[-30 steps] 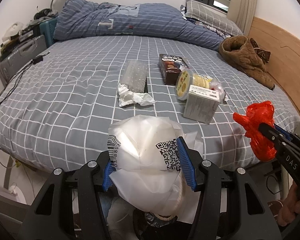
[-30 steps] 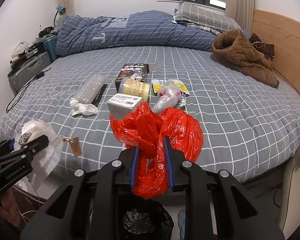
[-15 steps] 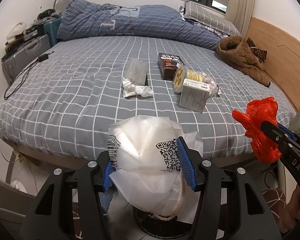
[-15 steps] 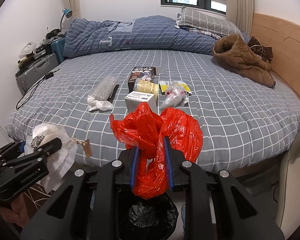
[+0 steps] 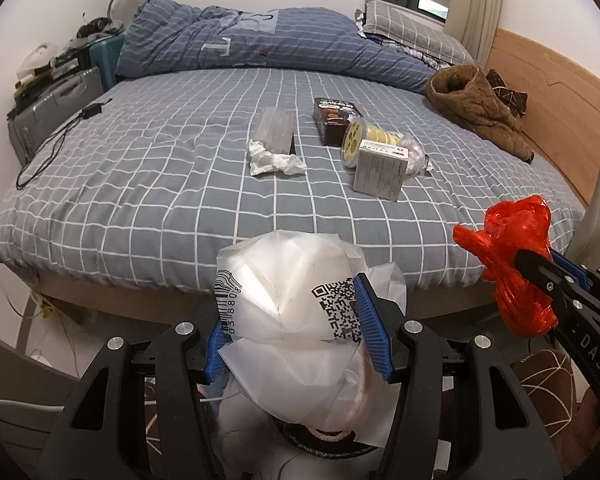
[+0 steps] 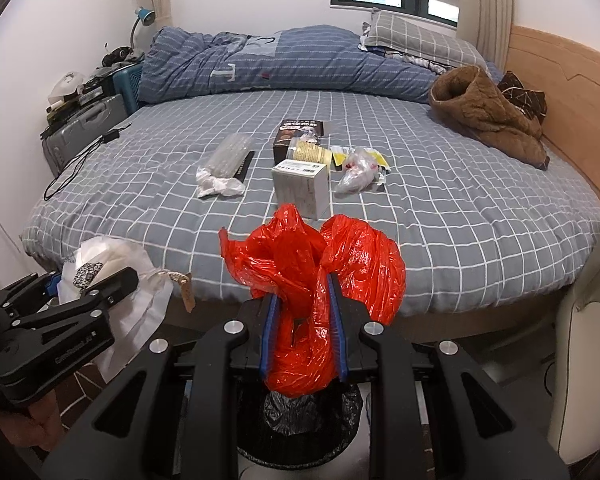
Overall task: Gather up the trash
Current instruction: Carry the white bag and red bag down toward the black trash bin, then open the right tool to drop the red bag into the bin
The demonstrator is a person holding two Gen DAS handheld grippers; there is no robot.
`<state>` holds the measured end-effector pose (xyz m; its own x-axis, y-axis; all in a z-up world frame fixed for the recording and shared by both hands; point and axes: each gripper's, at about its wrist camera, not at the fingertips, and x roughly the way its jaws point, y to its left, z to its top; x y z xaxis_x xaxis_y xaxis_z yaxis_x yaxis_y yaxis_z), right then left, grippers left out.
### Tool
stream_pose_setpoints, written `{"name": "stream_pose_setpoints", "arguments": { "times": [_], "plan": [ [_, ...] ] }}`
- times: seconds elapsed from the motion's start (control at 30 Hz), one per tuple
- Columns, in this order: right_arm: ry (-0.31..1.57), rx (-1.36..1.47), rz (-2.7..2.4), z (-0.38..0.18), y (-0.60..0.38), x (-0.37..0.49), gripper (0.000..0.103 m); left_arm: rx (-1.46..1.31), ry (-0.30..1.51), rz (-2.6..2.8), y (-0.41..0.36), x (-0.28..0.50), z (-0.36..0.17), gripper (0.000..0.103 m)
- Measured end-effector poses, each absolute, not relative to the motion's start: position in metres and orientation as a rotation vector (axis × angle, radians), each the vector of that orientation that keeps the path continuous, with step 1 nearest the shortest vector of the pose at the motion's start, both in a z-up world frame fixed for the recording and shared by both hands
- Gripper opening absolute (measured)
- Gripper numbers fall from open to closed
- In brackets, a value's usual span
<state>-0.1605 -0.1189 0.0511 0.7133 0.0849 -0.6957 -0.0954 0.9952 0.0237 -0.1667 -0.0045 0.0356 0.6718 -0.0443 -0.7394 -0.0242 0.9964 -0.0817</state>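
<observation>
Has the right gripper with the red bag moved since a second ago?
Yes. The right gripper, shut on the red plastic bag, has drawn back from the bed; the bed edge sits higher in its view and the black-lined bin shows more.

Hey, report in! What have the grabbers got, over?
Left hand-held gripper shut on white plastic bag. Right hand-held gripper shut on red plastic bag, above black-lined trash bin. Nothing blocking the bin.

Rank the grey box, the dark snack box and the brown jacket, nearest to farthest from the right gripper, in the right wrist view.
1. Grey box, straight ahead on the bed.
2. Dark snack box, just behind it.
3. Brown jacket, far right, by the headboard.
</observation>
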Motion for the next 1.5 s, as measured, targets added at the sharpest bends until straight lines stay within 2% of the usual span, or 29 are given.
{"name": "stream_pose_setpoints", "arguments": {
  "times": [0.6, 1.5],
  "plan": [
    [0.860, -0.019, 0.128, 0.004, -0.100, -0.175, 0.021, -0.102, 0.893, -0.026, -0.009, -0.183, 0.008, 0.054],
    [1.171, -0.008, 0.132, -0.156, -0.087, -0.155, 0.021, -0.063, 1.060, -0.005, 0.004, -0.163, -0.132, 0.054]
  ]
}}
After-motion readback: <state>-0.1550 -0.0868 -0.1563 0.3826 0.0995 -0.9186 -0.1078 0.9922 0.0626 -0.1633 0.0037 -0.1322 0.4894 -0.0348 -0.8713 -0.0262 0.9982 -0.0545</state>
